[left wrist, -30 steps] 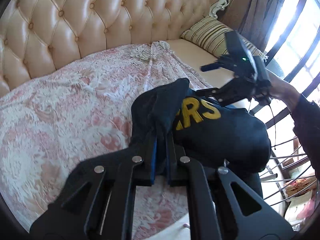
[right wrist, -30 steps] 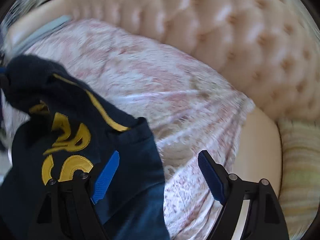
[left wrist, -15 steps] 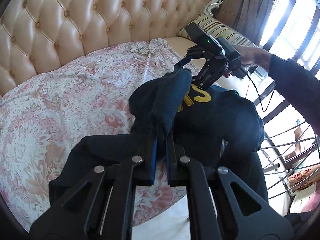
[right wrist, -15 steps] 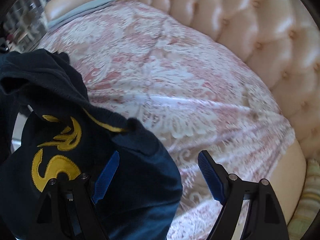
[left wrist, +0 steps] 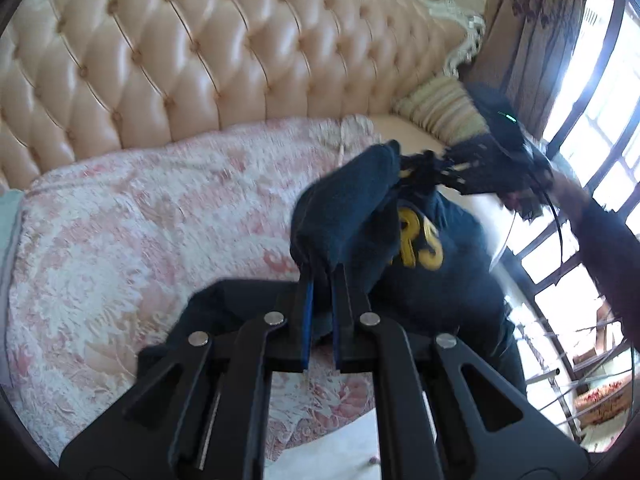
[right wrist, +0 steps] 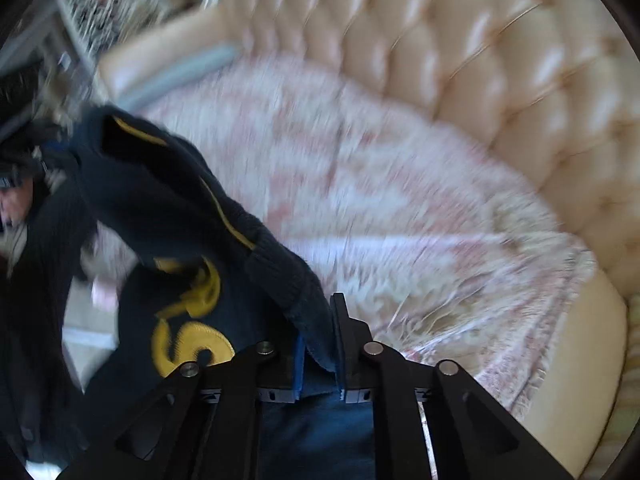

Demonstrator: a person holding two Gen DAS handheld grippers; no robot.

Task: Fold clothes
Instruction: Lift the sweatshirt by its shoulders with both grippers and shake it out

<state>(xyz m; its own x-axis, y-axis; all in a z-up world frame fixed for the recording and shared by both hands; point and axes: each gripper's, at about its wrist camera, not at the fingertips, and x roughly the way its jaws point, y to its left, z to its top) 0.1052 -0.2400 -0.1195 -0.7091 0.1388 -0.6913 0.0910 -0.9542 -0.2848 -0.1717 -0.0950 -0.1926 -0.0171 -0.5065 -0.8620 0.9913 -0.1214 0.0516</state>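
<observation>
A navy sweater [left wrist: 456,292] with yellow letters hangs bunched above the sofa seat between both grippers. My left gripper [left wrist: 322,280] is shut on a thick fold of it, which rises from between the blue pads. In the left wrist view my right gripper [left wrist: 424,166] shows blurred at the sweater's far top edge. In its own view the right gripper [right wrist: 320,328] has its jaws closing, with the sweater's ribbed hem [right wrist: 296,284] pinched between the pads. The sweater [right wrist: 168,200] stretches up to the left, where the other gripper is a dark blur.
A pink floral cover [left wrist: 140,220] lies over the seat of a cream tufted sofa [left wrist: 200,60]. A striped cushion [left wrist: 440,116] sits at the far end. A window with dark railing [left wrist: 560,280] and a curtain [left wrist: 532,20] stand to the right. A person's dark sleeve [left wrist: 612,248] reaches in.
The right gripper's jaws, wide apart over the sweater before, have closed on its ribbed hem. Both grippers have risen and the sweater hangs higher and more stretched between them.
</observation>
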